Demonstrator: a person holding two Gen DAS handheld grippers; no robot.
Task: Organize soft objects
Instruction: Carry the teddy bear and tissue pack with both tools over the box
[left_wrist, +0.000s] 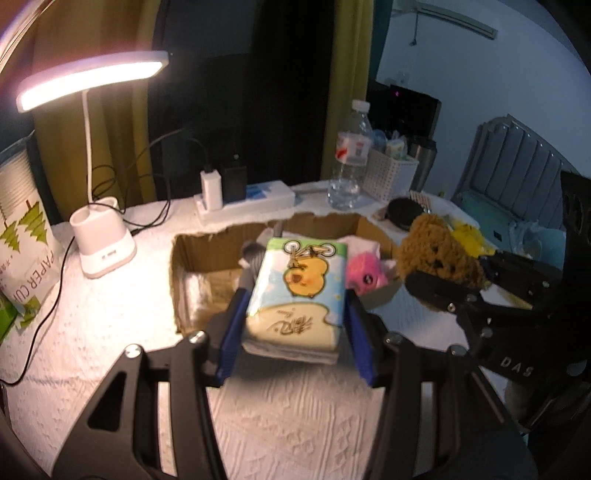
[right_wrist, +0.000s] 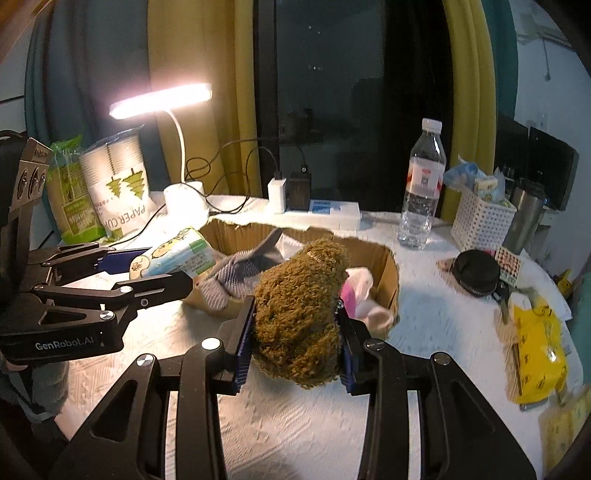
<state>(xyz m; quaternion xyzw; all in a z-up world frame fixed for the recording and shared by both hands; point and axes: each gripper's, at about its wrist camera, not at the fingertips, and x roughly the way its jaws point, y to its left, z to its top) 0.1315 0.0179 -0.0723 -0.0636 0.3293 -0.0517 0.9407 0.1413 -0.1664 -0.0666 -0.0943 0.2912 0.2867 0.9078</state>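
Observation:
My left gripper is shut on a tissue pack printed with a yellow duck, held above the near edge of an open cardboard box. The pack also shows in the right wrist view. My right gripper is shut on a brown plush bear, held just in front of the box; the bear shows at the right of the left wrist view. Inside the box lie a pink plush and a grey cloth.
A lit desk lamp, paper cup sleeve, power strip, water bottle and white basket stand behind the box. A black pouch and yellow pack lie to the right.

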